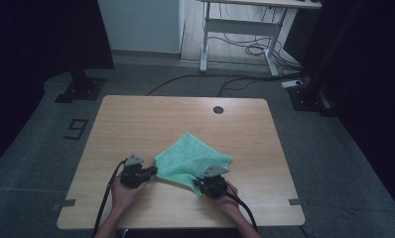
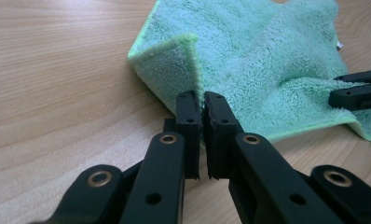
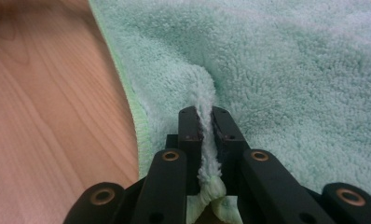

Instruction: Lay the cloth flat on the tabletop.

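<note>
left gripper view alone shows the right gripper [image 2: 356, 88] biting the towel [image 2: 267, 60].

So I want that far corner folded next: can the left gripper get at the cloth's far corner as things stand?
Probably not yet: the left gripper is shut on the green cloth's near-left corner. The table around the far corner looks bare, so it would only need to let go first.

The green microfibre cloth [image 3: 286, 60] is soft terry with a fuzzy, matt pile and a stitched hem along its edge. The table [image 1: 136, 124] has a pale wood-grain top, smooth with a faint sheen. The left gripper [image 2: 202, 100] and right gripper [image 3: 206, 116] look like matt black plastic, with small brass-coloured rivets shining dully at 6 o'clock on their arms.
</note>
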`<action>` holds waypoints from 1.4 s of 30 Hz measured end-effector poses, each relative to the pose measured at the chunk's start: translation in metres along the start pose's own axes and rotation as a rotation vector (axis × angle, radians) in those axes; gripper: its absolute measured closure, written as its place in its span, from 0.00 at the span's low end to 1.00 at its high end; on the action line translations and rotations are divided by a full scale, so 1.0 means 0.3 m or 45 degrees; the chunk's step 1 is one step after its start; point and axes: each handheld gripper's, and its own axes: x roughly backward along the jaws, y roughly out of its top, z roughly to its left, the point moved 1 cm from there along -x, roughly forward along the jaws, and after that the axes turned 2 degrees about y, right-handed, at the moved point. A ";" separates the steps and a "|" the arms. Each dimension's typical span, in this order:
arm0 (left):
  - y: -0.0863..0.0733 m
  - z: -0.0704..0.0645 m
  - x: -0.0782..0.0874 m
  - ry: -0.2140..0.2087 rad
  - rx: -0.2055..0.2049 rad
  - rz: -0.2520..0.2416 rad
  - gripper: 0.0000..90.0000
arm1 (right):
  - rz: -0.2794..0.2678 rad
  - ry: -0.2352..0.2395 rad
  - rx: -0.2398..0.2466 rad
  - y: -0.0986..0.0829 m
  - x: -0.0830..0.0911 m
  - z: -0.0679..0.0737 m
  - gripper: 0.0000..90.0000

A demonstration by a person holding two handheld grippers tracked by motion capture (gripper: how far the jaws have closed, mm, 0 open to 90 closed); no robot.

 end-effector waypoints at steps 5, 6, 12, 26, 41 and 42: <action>-0.021 -0.013 0.013 -0.006 -0.008 0.008 0.94 | 0.001 0.051 0.007 -0.007 0.023 0.001 0.94; -0.027 -0.017 0.017 -0.015 -0.004 0.009 0.94 | 0.001 0.059 0.005 -0.009 0.029 0.002 0.94; -0.047 -0.042 0.030 -0.055 0.004 0.014 0.93 | -0.004 0.102 -0.012 -0.030 0.071 -0.008 0.93; -0.015 -0.069 0.090 0.048 -0.028 -0.087 0.75 | 0.005 0.089 -0.025 -0.051 0.106 -0.040 0.90; 0.133 -0.089 0.025 0.005 -0.117 -0.080 0.72 | -0.078 -0.005 -0.074 -0.047 0.181 -0.084 0.58; 0.145 -0.089 0.015 0.005 -0.126 -0.069 0.72 | -0.083 -0.021 -0.084 -0.046 0.185 -0.091 0.57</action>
